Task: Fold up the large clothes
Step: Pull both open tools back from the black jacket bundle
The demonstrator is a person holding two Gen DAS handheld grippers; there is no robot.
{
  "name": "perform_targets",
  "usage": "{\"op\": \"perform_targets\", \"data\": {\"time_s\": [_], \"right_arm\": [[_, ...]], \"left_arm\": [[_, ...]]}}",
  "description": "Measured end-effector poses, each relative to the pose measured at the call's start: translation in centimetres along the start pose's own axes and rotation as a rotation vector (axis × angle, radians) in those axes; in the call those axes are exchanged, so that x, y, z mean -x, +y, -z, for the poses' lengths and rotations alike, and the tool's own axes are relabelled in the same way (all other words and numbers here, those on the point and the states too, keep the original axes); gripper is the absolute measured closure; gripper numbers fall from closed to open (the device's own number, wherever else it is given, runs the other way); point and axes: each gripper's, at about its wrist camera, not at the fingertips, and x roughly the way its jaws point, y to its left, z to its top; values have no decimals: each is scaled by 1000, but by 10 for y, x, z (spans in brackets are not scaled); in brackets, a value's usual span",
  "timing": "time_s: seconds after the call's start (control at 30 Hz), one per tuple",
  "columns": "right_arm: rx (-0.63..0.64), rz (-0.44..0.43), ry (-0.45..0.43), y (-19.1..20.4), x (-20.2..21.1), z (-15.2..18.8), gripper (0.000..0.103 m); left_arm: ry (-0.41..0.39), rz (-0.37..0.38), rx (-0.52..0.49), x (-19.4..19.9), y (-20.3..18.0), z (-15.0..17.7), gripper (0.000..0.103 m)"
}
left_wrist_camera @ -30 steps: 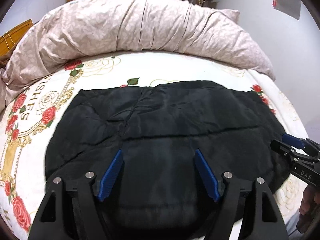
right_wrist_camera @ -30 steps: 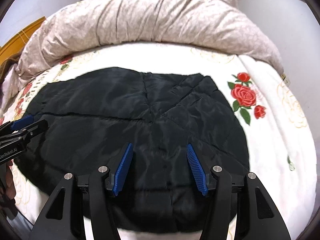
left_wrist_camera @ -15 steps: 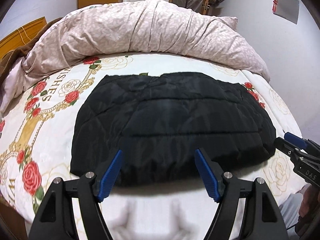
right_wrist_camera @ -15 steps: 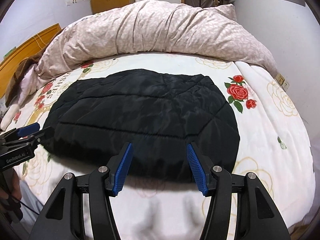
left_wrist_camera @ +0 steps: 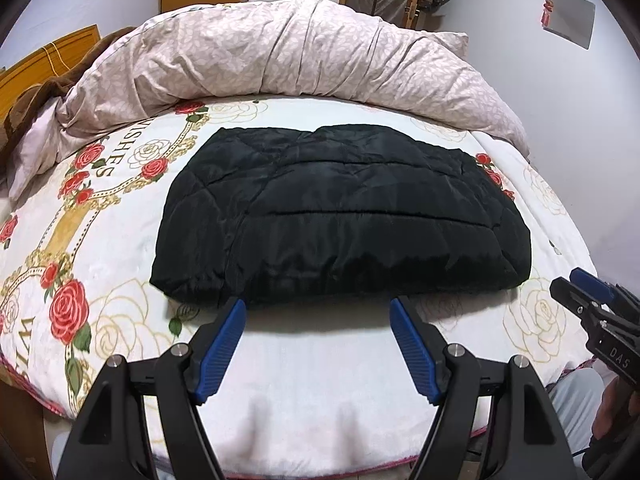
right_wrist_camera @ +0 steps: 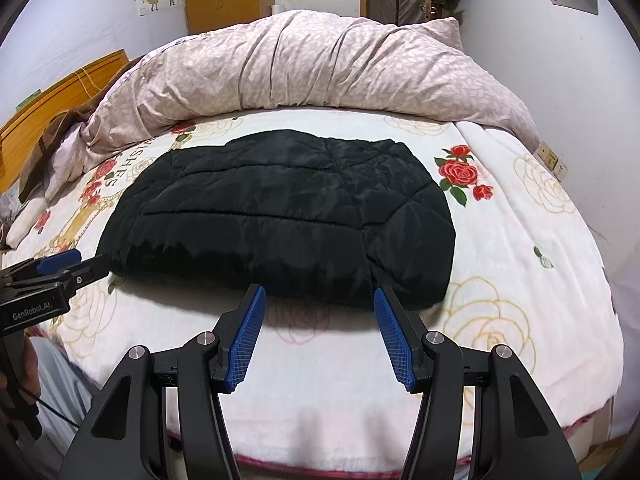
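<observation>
A black quilted jacket point(left_wrist_camera: 344, 216) lies folded into a compact rectangle in the middle of the bed; it also shows in the right wrist view point(right_wrist_camera: 288, 220). My left gripper point(left_wrist_camera: 318, 312) is open and empty, held back from the jacket's near edge, above the bed's front. My right gripper point(right_wrist_camera: 318, 300) is open and empty, just short of the jacket's near right part. The right gripper also shows at the right edge of the left wrist view point(left_wrist_camera: 576, 288). The left gripper also shows at the left edge of the right wrist view point(right_wrist_camera: 76, 266).
The bed has a white sheet point(left_wrist_camera: 320, 380) printed with red roses. A bulky pinkish duvet point(left_wrist_camera: 288, 52) is heaped along the far side. A brown blanket point(left_wrist_camera: 36, 96) and a wooden headboard point(left_wrist_camera: 40, 60) are at the far left. Walls stand close on the right.
Both grippers have pulled back and up from the jacket toward the bed's near edge. The jacket now lies untouched and looks smaller in both views.
</observation>
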Motion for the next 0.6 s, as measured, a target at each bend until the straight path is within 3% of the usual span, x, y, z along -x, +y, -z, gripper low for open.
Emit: {"op": "perform_targets", "data": {"time_s": [0.6], "right_arm": [[28, -15, -20, 8, 37, 25, 46]], "left_arm": [[-6, -1, 8, 36, -7, 24, 26]]}}
